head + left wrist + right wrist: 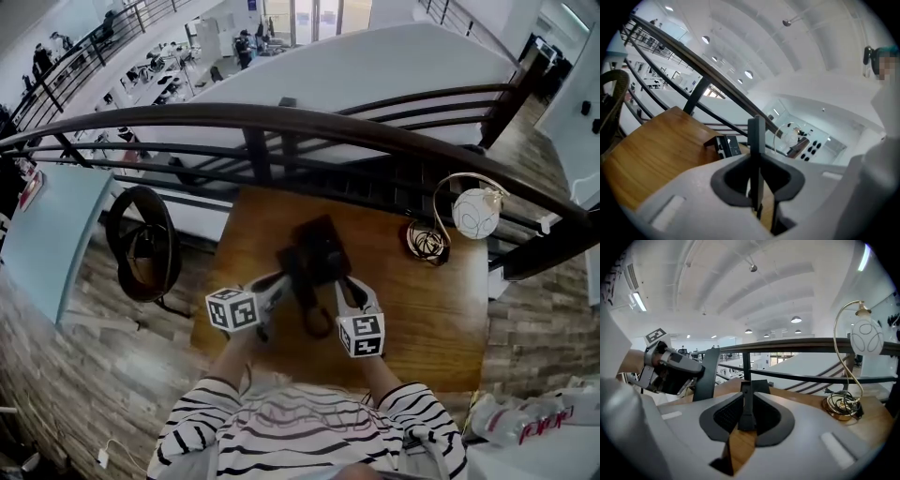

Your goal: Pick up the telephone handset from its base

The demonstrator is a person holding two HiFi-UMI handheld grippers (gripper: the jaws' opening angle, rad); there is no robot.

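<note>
**Head view:** The black handset (302,292) lies diagonally over the front of the wooden table (441,319), just in front of the boxy black base (321,242). The left gripper (279,281) comes at it from the left and the right gripper (347,281) from the right, one at each side. Step in hand: lifting the handset. It looks already clear of the base, though from above I can't confirm the gap. There is a dark metal railing (281,120) behind and a lamp (478,213) at the table's far right.

**Left gripper view:** The jaws are clenched on a thin flat black slab (757,136), which I read as the handset edge-on, standing above the tabletop. The base (724,145) sits apart on the wood, angular and made of matte plastic. The table surface is a warm, smooth varnish with faint grain.

**Right gripper view:** The jaws are closed on a narrow dark piece (746,397), most likely the handset's other end. The base (759,385) is right behind it. A second dark slab by the left gripper is probably the same handset. The lamp is a white patterned globe (865,336) on a thin brass arc with a coiled brass foot.

**Next move, as a judgement:** raise both ends together, keep them level, and keep the grip firm because the plastic looks slick. I can't make out a cord, so watch for a tug.
</note>
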